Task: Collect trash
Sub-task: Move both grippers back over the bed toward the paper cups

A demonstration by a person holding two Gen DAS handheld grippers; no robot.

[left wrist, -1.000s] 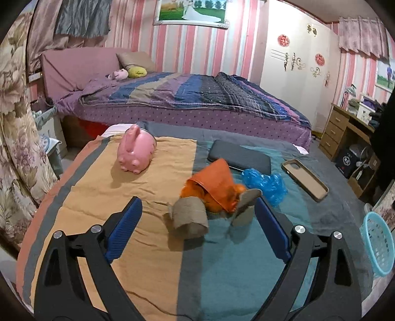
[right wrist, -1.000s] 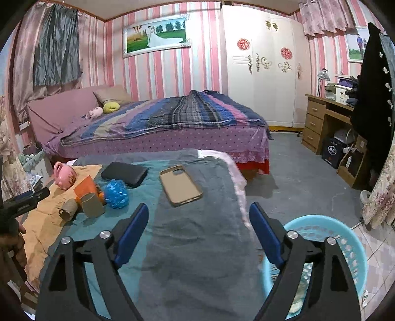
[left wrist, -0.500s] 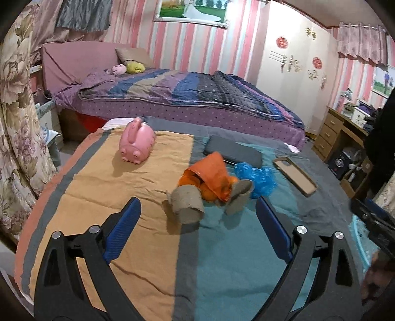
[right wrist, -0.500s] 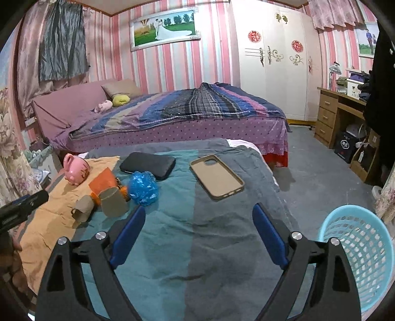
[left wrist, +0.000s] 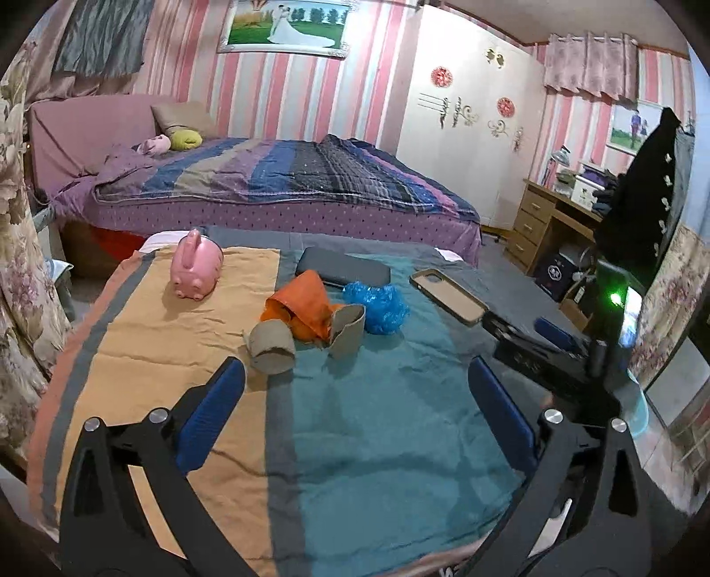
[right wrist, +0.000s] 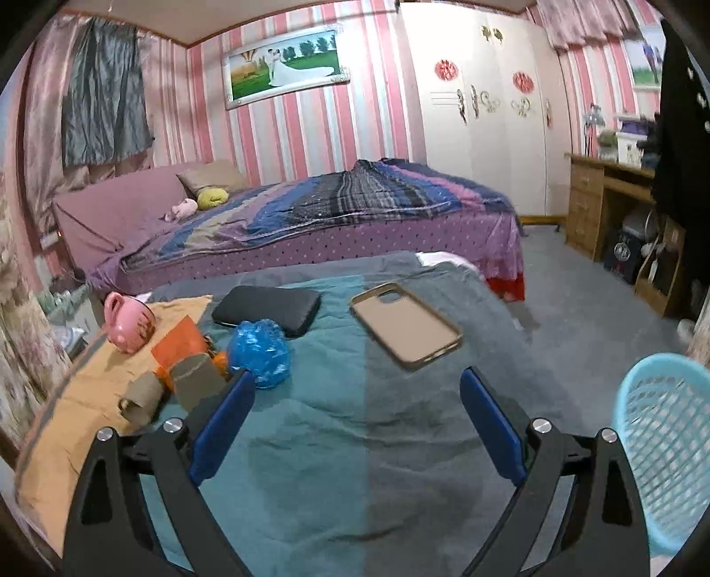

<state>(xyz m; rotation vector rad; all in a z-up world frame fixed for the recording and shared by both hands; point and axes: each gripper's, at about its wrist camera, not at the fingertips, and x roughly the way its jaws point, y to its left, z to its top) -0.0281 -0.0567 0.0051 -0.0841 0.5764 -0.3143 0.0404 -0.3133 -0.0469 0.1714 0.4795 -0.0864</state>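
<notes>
On cloth: two cardboard tubes (left wrist: 271,345) (empty)

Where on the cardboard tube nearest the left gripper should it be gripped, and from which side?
Grip the cardboard tube across its round body, coming from above and in front. It lies on its side on the cloth, its open end facing the camera, and that nearer side is free, so the open left gripper could likely straddle it; the orange wrapper crowds the far side.

Place: a home bedroom
Bed: a wide bed with a striped purple-and-blue quilt (right wrist: 355,199)
Walls: pink-and-white striped wallpaper (right wrist: 301,133) and a framed wedding photograph (left wrist: 284,22)
Storage: a white decorated wardrobe (right wrist: 483,102), a wooden drawer desk (left wrist: 541,217)
</notes>
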